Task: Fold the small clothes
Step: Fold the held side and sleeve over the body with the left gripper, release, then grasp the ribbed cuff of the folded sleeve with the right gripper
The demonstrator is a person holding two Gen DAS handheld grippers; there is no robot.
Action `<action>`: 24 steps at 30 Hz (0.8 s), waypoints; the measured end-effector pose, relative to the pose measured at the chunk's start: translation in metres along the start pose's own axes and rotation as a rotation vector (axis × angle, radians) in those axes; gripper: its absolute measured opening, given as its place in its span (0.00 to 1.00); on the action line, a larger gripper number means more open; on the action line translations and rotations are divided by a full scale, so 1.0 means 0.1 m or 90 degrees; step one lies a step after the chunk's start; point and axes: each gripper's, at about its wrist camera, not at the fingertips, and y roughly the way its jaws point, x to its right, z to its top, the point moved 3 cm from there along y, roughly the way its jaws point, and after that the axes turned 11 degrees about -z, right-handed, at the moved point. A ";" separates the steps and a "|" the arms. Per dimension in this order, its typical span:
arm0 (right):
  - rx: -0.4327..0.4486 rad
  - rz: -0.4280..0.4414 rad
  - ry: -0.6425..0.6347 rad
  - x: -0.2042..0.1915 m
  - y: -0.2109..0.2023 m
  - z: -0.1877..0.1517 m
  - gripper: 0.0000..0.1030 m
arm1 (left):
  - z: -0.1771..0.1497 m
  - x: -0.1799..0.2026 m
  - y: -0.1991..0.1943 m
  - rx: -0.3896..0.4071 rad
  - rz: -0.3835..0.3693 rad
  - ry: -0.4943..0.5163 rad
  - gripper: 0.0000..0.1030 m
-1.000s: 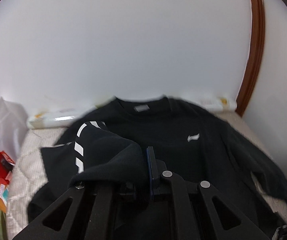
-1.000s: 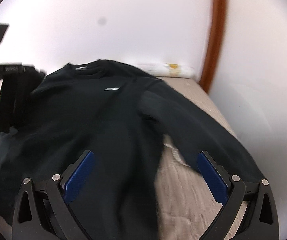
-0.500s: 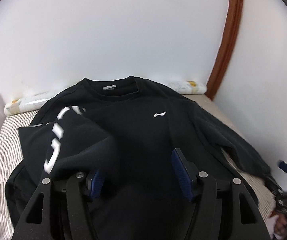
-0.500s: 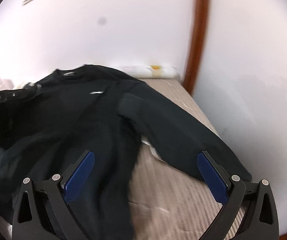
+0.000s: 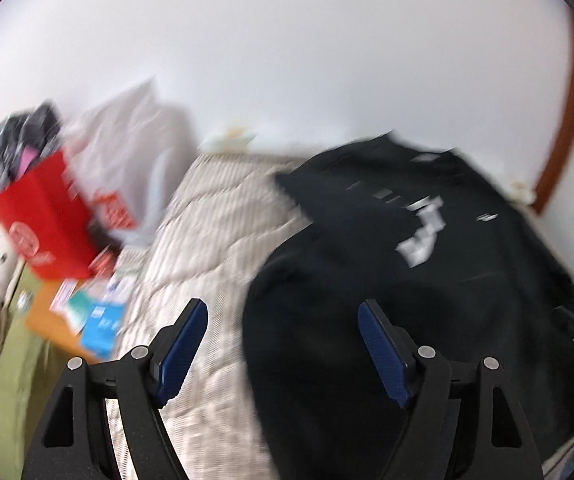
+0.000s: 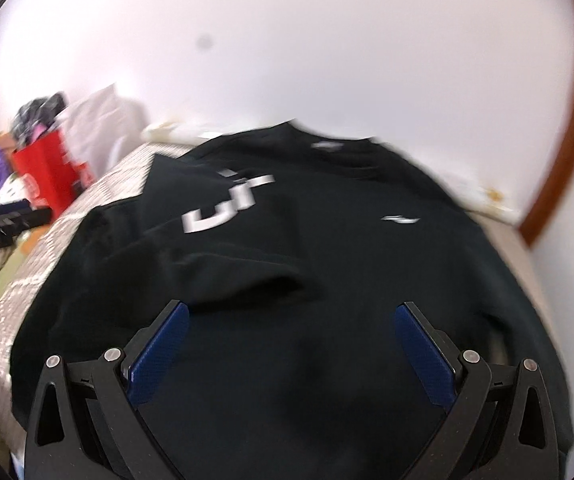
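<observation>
I am holding both tongs spread wide and gripping nothing: my left tongs [image 5: 283,344] are hanging over the near edge of the black sweatshirt [image 6: 327,280], my right tongs [image 6: 287,344] above its lower body. The sweatshirt is lying face up on the quilted bed [image 5: 215,248], one sleeve [image 6: 215,240] already lying folded across the chest, striped side up, probably to narrow the garment. The other sleeve, I judge, is waiting for my right tongs.
</observation>
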 end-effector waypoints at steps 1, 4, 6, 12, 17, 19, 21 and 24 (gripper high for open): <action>-0.012 0.017 -0.006 -0.10 0.08 0.02 0.98 | -0.05 -0.12 0.07 -0.015 0.009 -0.013 0.74; -0.041 0.093 -0.022 -0.43 0.28 0.07 0.98 | -0.15 -0.33 0.25 -0.040 0.009 -0.035 0.74; -0.038 0.123 -0.035 -0.65 0.35 0.11 0.98 | -0.18 -0.35 0.35 -0.054 0.000 -0.039 0.74; -0.063 0.149 -0.121 -1.30 0.65 0.13 0.97 | -0.30 -0.36 0.71 -0.103 0.007 -0.032 0.74; -0.059 0.077 -0.171 -1.36 0.88 0.11 0.43 | -0.32 -0.34 0.77 -0.101 -0.004 -0.036 0.74; -0.043 0.114 -0.150 -1.19 0.80 0.17 0.25 | -0.32 -0.36 0.77 -0.101 -0.008 -0.040 0.73; -0.004 0.113 -0.123 -0.96 0.62 0.26 0.23 | -0.34 -0.36 0.76 -0.099 -0.007 -0.042 0.71; 0.068 0.059 -0.060 -0.40 0.33 0.41 0.18 | -0.36 -0.36 0.75 -0.100 -0.007 -0.040 0.69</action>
